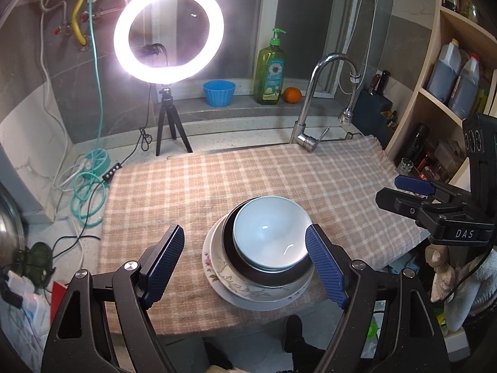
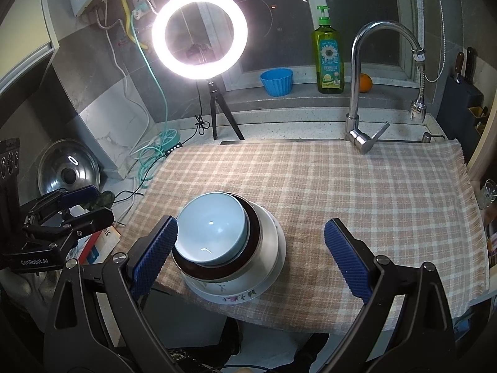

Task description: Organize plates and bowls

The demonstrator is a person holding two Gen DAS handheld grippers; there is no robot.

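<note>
Left to right. The left tool (image 1: 245, 264) hangs above the near edge of the bench (image 1: 186, 192), jaws spread wide and holding nothing; its right pad (image 1: 326, 267) overlaps the rim of the stack in this view, though whether it touches cannot be told. The stack sits on the checked cloth (image 2: 357, 192) near the front edge: a pale blue bowl (image 1: 268, 230) nested in a dark-rimmed bowl (image 1: 228, 248), on a white bowl (image 2: 270, 242), on a floral plate (image 1: 217, 276). The right tool (image 2: 251, 255) also stands wide open and empty, the stack lying toward its left pad (image 2: 155, 255).

Judged step: stacking appears complete, and both tools should draw clear. Lift each one straight away from the rim; a sideways brush could shift the nested bowls toward the bench edge.

Hard to make out: the white bowl is almost wholly masked in the left view; the plate's far rim is hidden; the ring light (image 2: 199, 34) washes out the wall behind it.
</note>
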